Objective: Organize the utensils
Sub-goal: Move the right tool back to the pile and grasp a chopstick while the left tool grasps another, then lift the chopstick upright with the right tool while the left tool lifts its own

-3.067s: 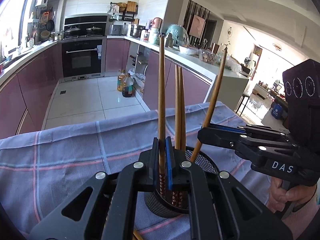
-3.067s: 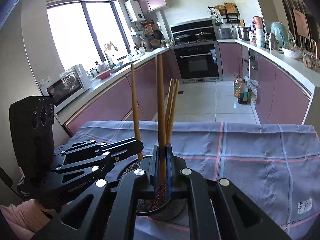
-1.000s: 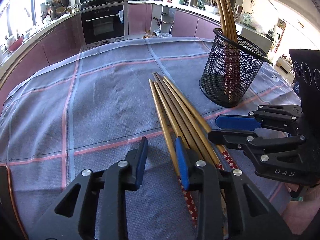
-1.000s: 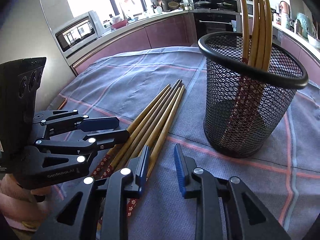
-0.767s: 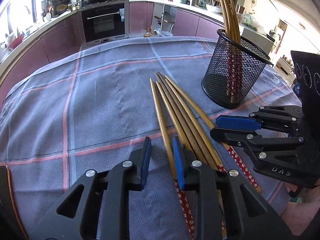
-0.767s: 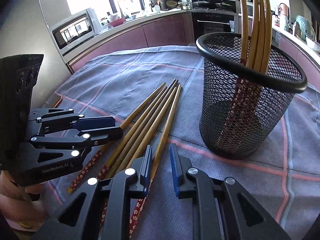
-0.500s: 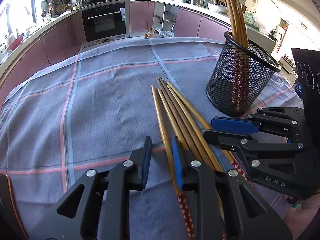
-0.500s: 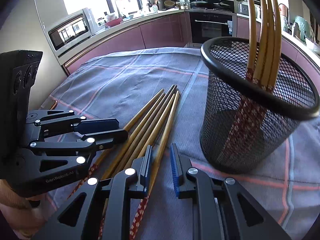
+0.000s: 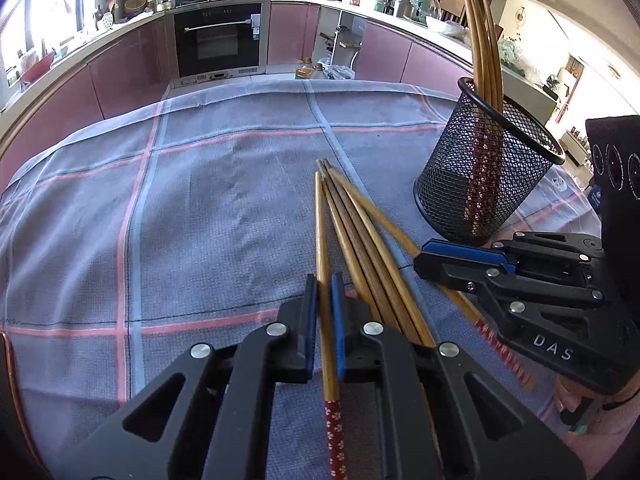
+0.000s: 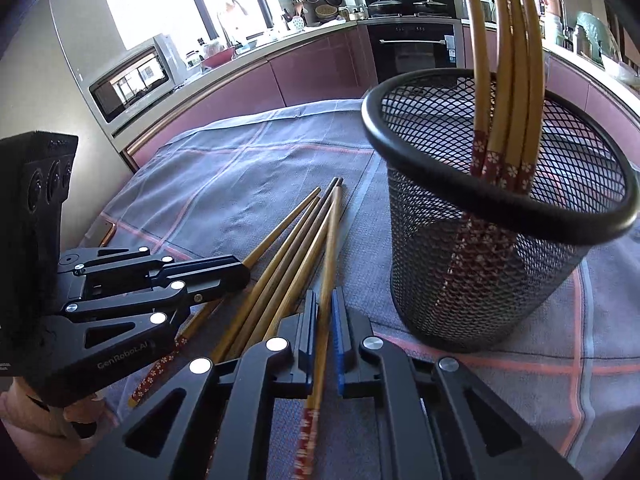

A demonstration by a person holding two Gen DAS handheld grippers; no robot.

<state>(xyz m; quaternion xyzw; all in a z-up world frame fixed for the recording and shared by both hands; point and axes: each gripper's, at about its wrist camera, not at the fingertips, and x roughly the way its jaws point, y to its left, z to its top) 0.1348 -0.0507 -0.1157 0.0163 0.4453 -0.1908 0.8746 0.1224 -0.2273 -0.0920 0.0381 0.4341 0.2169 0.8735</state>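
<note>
Several wooden chopsticks (image 9: 360, 240) with red patterned ends lie fanned on the blue checked cloth (image 9: 200, 220). My left gripper (image 9: 323, 280) has its jaws closing, blue pads pressing the leftmost chopstick (image 9: 320, 220). My right gripper (image 10: 325, 294) is closing the same way on the rightmost chopstick (image 10: 332, 240) of the fan (image 10: 288, 256). Each gripper shows in the other's view: the right gripper (image 9: 420, 258) and the left gripper (image 10: 242, 276). A black mesh basket (image 9: 488, 184) (image 10: 480, 280) stands upright to the right, holding several chopsticks (image 10: 508, 60).
A person's hand (image 9: 592, 408) grips the right tool, another hand (image 10: 24, 412) the left. Past the table's far edge (image 9: 280, 84) are purple kitchen cabinets and a black oven (image 9: 220, 44). Bare cloth stretches left of the chopsticks.
Three seconds ago both grippers held chopsticks over the basket. Within the last second both sets of jaws narrowed from open to pressed on a lying chopstick each; the grippers barely shifted.
</note>
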